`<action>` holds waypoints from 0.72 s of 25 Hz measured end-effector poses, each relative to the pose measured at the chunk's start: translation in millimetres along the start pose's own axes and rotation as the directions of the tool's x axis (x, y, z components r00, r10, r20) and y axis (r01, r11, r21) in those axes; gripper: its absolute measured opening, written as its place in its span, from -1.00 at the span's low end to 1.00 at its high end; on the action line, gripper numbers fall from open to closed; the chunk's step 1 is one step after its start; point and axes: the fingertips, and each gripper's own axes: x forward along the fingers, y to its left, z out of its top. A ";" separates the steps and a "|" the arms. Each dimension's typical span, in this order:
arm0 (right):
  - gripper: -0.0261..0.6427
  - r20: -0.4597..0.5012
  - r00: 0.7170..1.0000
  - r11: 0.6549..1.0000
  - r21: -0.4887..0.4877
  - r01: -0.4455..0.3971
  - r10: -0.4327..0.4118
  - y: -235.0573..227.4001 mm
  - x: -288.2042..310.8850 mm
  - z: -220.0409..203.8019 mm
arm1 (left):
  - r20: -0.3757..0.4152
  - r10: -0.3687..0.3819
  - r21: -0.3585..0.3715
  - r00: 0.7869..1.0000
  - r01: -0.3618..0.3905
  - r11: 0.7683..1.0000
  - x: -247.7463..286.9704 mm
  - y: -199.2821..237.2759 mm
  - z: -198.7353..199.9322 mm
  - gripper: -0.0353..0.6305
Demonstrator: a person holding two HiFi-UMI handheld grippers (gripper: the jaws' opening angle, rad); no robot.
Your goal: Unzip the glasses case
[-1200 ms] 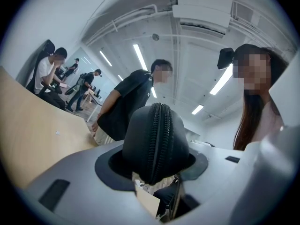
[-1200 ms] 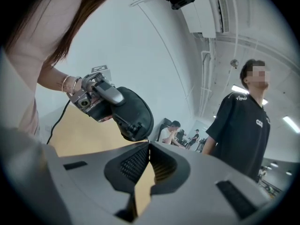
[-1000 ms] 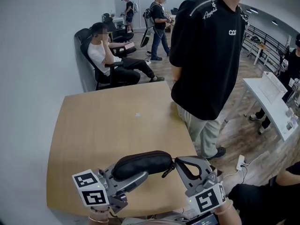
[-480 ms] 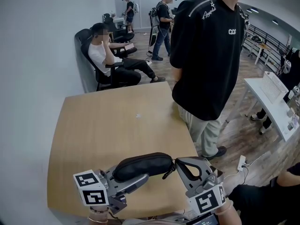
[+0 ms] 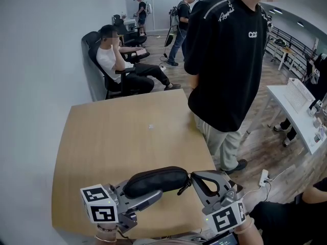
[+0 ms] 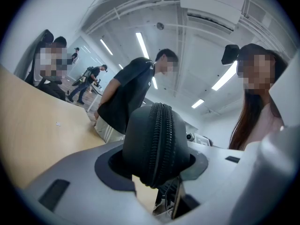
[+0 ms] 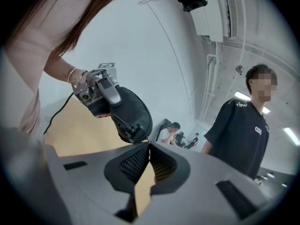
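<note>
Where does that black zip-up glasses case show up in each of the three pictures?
Head view: glasses case at bottom centre, near the table's front edge.
Left gripper view: glasses case dead centre, end-on, clamped between the jaws.
Right gripper view: glasses case left of centre, just above the jaw tips.
Shared landmark: the standing person in a black T-shirt, visible in all three.

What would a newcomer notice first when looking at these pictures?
A black glasses case, zipped shut, is clamped in the left tool above the near edge of the wooden table. The right tool has its tips closed at the case's right end. A person in a black shirt stands beside the table's far right.
</note>
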 end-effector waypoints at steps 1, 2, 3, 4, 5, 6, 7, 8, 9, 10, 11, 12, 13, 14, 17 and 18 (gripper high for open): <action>-0.88 0.000 1.000 1.000 0.000 0.000 0.000 -0.1 0.3 -0.4 | -0.003 0.000 0.000 1.000 0.000 1.000 0.4 0.3 -0.5 -0.27; -0.88 -0.001 1.000 1.000 0.001 0.000 0.000 -0.4 0.6 -1.0 | -0.007 0.000 0.000 1.000 0.000 1.000 0.9 0.7 -0.9 -0.27; -0.88 -0.001 1.000 1.000 0.001 -0.001 0.001 -1.0 0.7 -1.6 | -0.011 0.000 0.001 1.000 0.000 1.000 1.7 1.0 -1.2 -0.27; -0.88 0.000 1.000 1.000 0.002 -0.001 0.001 -1.9 0.5 -2.1 | -0.014 0.000 0.001 1.000 0.000 1.000 2.8 1.1 -1.6 -0.27; -0.88 0.002 1.000 1.000 0.003 -0.002 0.002 -3.0 -0.1 -2.6 | -0.018 0.000 0.001 1.000 0.000 1.000 4.0 1.0 -2.1 -0.27; -0.88 0.003 1.000 1.000 0.005 -0.002 0.002 -4.0 -0.7 -2.9 | -0.022 0.000 0.001 1.000 0.000 1.000 5.1 0.7 -2.7 -0.27; -0.88 0.004 1.000 1.000 0.006 -0.002 0.001 -4.8 -1.1 -2.9 | -0.025 0.000 0.001 1.000 0.000 1.000 6.1 0.5 -3.5 -0.27; -0.88 0.005 1.000 1.000 0.006 0.000 0.000 -5.4 -1.1 -2.6 | -0.028 0.001 0.001 1.000 -0.001 1.000 6.6 0.4 -4.2 -0.27; -0.88 0.005 1.000 1.000 0.004 0.001 -0.001 -5.8 -0.8 -2.2 | -0.030 0.001 0.001 1.000 -0.001 1.000 6.8 0.5 -4.7 -0.27; -0.88 0.003 1.000 1.000 -0.002 0.002 -0.002 -5.8 -0.2 -1.8 | -0.031 0.002 0.001 1.000 -0.002 1.000 6.4 0.8 -5.0 -0.27; -0.88 -0.001 1.000 1.000 -0.012 0.003 -0.003 -5.6 0.6 -1.8 | -0.034 0.004 0.003 0.999 -0.004 1.000 6.0 1.4 -5.3 -0.27; -0.88 -0.006 1.000 1.000 -0.023 0.003 -0.003 -5.1 1.4 -2.3 | -0.039 0.007 0.007 0.999 -0.007 1.000 5.8 2.1 -5.7 -0.27; -0.88 -0.012 1.000 0.999 -0.033 0.002 -0.002 -4.5 2.0 -3.0 | -0.046 0.011 0.011 0.999 -0.010 1.000 5.8 2.8 -6.3 -0.27; -0.88 -0.015 1.000 0.999 -0.039 0.000 0.000 -3.9 2.4 -3.4 | -0.054 0.014 0.015 0.998 -0.013 1.000 5.8 3.2 -7.1 -0.27; -0.88 -0.016 1.000 0.999 -0.037 -0.003 0.002 -3.1 2.7 -2.3 | -0.071 0.015 0.014 0.997 -0.014 1.000 4.9 3.0 -8.5 -0.27; -0.88 -0.016 1.000 0.999 -0.037 -0.002 0.002 -3.1 2.8 -2.0 | -0.074 0.015 0.013 0.997 -0.014 1.000 4.8 2.9 -9.1 -0.27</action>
